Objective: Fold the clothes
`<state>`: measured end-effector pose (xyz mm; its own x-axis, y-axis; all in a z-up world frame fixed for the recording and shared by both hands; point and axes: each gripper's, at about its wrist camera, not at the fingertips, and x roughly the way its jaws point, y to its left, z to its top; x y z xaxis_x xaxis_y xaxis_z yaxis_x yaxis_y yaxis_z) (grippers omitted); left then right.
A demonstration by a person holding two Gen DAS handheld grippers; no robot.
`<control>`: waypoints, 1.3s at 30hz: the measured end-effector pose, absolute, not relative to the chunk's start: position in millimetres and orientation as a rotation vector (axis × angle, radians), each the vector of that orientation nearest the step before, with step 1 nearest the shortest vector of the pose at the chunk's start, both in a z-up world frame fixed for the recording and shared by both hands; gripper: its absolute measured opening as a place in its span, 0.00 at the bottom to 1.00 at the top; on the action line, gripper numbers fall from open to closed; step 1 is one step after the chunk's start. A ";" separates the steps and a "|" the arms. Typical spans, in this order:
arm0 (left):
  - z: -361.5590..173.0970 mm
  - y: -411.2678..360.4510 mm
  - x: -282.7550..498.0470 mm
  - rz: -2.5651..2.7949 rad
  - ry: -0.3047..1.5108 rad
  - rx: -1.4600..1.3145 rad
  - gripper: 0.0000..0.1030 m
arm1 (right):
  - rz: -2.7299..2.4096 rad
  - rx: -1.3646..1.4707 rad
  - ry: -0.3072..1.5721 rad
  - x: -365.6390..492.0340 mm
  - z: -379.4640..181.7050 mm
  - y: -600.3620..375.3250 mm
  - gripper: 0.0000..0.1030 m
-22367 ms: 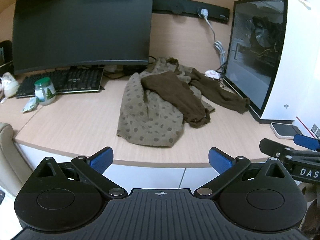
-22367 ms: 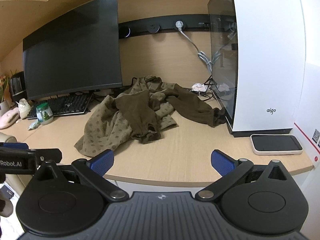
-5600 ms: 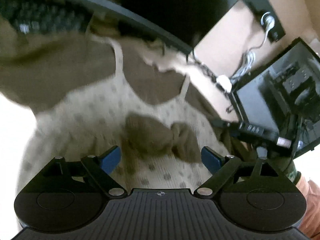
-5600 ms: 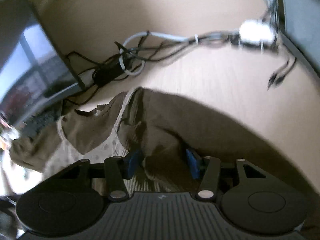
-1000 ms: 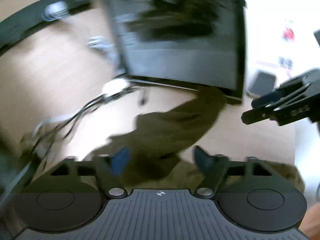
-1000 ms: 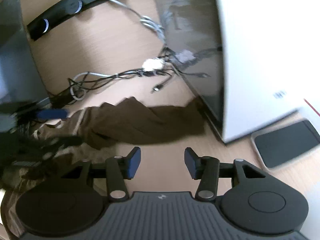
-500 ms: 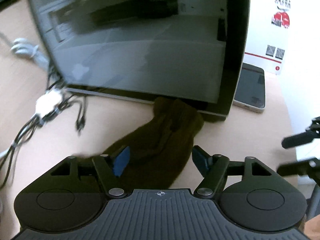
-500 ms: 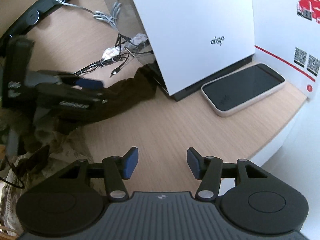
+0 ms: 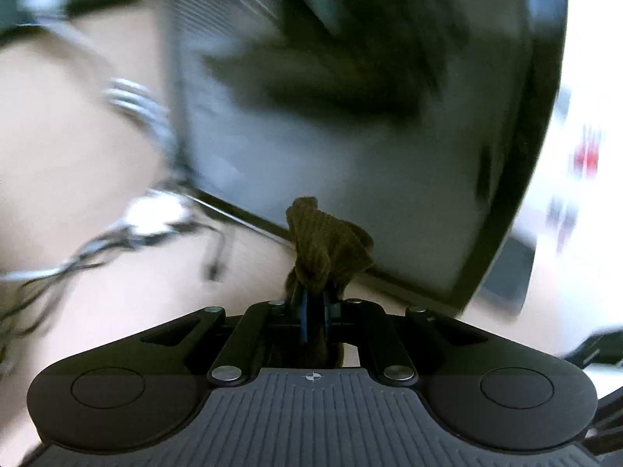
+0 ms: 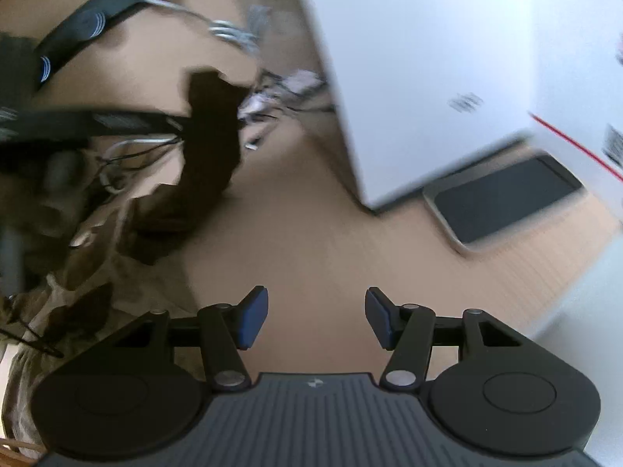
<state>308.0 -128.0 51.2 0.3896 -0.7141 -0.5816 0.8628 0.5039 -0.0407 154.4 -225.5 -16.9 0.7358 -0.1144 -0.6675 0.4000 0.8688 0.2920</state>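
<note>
My left gripper (image 9: 314,311) is shut on the cuff of the dark brown knit sleeve (image 9: 327,247), which bunches up in front of the pads. In the right wrist view the same brown sleeve (image 10: 210,144) hangs lifted from the left gripper's black arm (image 10: 89,120) above the desk. The rest of the brown garment and the dotted beige garment (image 10: 78,292) lie at the left. My right gripper (image 10: 313,321) is open and empty over bare desk.
The white PC case (image 10: 420,58) with its glass side panel (image 9: 350,136) stands close ahead. A phone (image 10: 502,198) lies at the case's right. Cables (image 9: 117,229) run along the wall and desk. The views are blurred by motion.
My left gripper has closed on the sleeve cuff and lifted it off the desk by the PC case. The right gripper has stayed open and swung a little.
</note>
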 end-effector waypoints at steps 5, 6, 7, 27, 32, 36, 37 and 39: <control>96.7 -4.8 311.1 -0.775 0.587 0.043 0.09 | -0.121 0.311 0.658 199.8 9.6 -191.7 0.55; 96.3 15.4 311.1 -0.724 0.596 0.025 0.10 | -0.085 0.286 0.658 210.8 13.1 -183.8 0.56; 92.6 35.1 312.1 -0.672 0.618 -0.001 0.15 | -0.043 0.254 0.663 223.4 15.9 -173.8 0.57; 19.8 266.9 265.2 -0.284 0.929 -0.508 0.92 | 0.456 -0.365 0.770 379.1 -25.1 47.6 0.17; 25.7 305.0 232.5 -0.224 0.869 -0.517 0.93 | 0.150 -0.273 0.424 353.4 63.8 -7.5 0.11; 19.6 331.8 231.2 -0.128 0.864 -0.592 0.93 | 0.178 -0.406 0.263 340.1 84.7 16.4 0.11; 19.5 335.3 232.6 -0.109 0.860 -0.603 0.93 | 0.245 -0.446 0.292 341.9 71.0 33.0 0.13; 21.4 339.2 235.3 -0.076 0.849 -0.619 0.93 | 0.389 -0.521 0.386 348.2 37.1 67.6 0.18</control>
<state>235.3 339.2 21.4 0.6690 -0.3019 -0.6792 -0.1768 0.8230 -0.5399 348.2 67.6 37.1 0.8572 0.2569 -0.4464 -0.4484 0.7987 -0.4013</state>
